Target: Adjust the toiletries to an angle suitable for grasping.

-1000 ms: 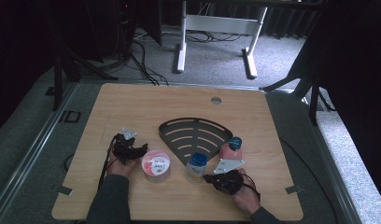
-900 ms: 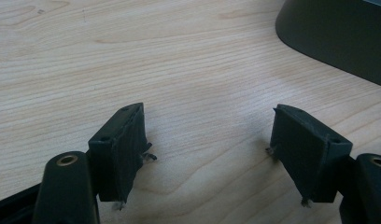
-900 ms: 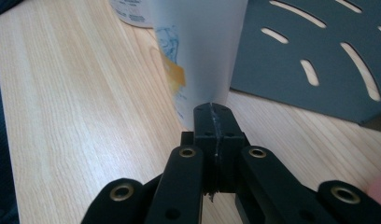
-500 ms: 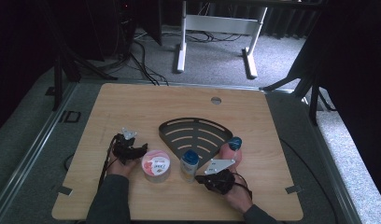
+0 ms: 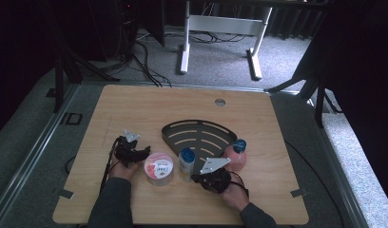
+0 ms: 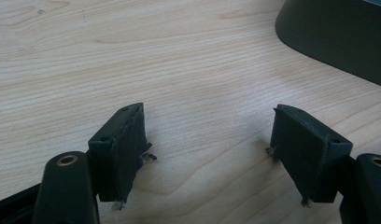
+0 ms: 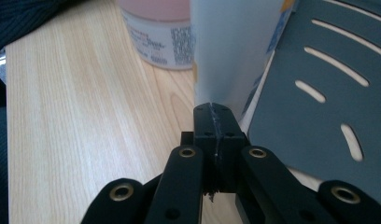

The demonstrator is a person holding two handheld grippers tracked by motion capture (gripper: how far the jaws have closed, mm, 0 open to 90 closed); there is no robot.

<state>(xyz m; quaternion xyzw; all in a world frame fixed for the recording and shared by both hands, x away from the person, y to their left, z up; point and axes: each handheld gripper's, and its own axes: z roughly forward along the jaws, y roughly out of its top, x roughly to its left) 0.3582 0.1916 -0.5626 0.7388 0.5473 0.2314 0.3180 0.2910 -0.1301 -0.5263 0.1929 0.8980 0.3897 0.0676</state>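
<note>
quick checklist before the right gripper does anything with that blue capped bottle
1. Right gripper jaws open enough to take the bottle: not ok, they are pressed shut.
2. Blue-capped bottle upright: ok.
3. Right gripper lined up with bottle: ok, the tips point at its base in the right gripper view.
4. Tips touching bottle: cannot tell.
5. Room beside bottle: not ok, the pink tub stands close on one side, the black tray on the other.
6. Left gripper free: ok, open and empty.
</note>
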